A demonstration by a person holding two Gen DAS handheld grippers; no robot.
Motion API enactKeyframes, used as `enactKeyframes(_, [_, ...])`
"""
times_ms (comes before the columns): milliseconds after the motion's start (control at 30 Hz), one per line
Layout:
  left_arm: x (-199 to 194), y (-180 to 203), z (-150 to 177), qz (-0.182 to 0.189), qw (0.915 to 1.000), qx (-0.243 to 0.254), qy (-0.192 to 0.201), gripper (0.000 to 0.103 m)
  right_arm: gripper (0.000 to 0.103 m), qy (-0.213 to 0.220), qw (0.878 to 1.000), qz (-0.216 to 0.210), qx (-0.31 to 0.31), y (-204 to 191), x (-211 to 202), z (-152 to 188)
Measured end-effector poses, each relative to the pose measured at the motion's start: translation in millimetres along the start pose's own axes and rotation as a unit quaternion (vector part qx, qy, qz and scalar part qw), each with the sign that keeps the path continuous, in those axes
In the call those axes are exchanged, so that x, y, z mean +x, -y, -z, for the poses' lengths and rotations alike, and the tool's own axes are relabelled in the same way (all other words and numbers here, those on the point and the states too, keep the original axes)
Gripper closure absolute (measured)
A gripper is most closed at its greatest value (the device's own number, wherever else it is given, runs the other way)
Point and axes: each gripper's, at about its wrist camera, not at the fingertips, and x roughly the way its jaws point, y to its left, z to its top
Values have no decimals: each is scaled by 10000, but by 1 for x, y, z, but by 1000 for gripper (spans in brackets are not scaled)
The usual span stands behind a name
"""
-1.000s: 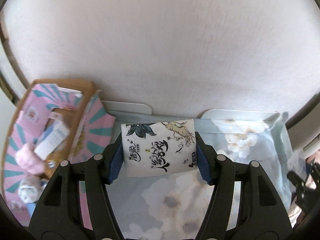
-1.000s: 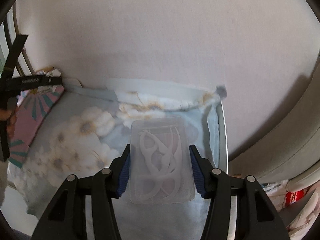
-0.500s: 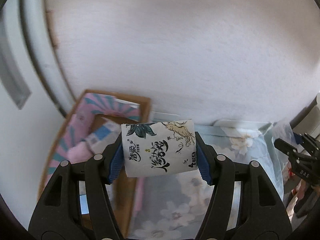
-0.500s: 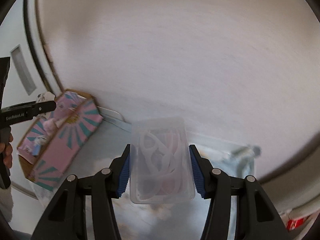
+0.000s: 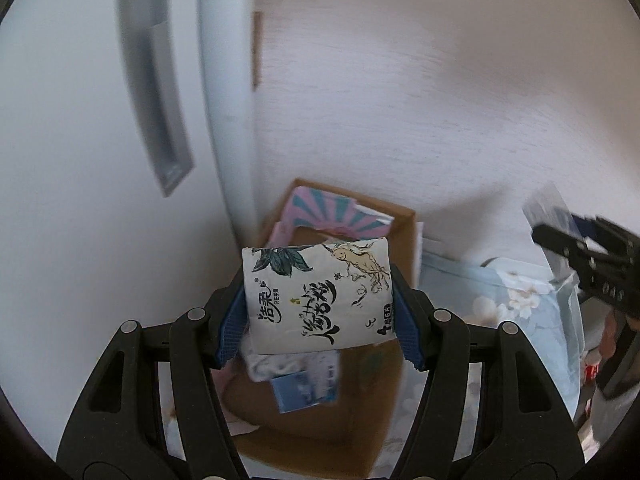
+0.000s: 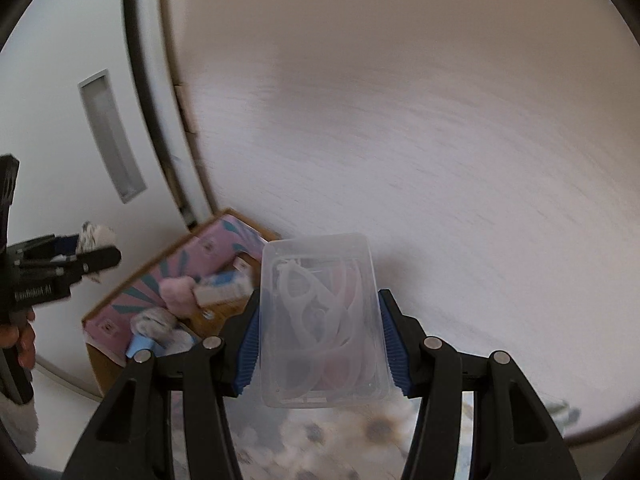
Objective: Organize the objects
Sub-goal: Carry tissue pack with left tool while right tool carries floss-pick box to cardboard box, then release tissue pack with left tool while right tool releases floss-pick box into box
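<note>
My left gripper (image 5: 320, 320) is shut on a white tissue pack (image 5: 320, 292) printed with black characters and a ginseng root, held above the open pink-and-teal cardboard box (image 5: 400, 228). My right gripper (image 6: 320, 340) is shut on a clear plastic case (image 6: 320, 320) of white and pink floss picks, held in the air to the right of the same box (image 6: 168, 280). Each gripper shows at the edge of the other's view, the right gripper (image 5: 592, 256) at the right and the left gripper (image 6: 60, 268) at the left.
The box holds a pink fluffy item (image 6: 178, 292), a blue packet (image 5: 304, 388) and other small things. It sits on a floral cloth (image 5: 520, 300) against a pale wood-grain wall (image 6: 400, 140). A white door with a recessed handle (image 5: 160, 92) stands at the left.
Both grippers have swung left with their loads. The left gripper has gone from over the floral cloth to over the box; the door has come into both views.
</note>
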Motion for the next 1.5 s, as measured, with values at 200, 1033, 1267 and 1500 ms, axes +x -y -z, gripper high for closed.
enactKeyframes(200, [2,-20,3,-40,9999,-69,-142,43,53,-35,9991,-257,-325,-37,28,-33])
enactKeyframes(1033, [131,-3,48,593,9868,787,-1286,43,53,-1373,9856,-761,-628,-112,203,-61])
enactKeyframes(1267, [134,-1,45,680,9846,917,-1322,43,53,-1513,9830,-893,-542,-117,215,-66])
enactKeyframes(1500, [129,0,42,913,9830,916,-1303,0,5,-1652,9793,-1010,-594,-125,224,-69])
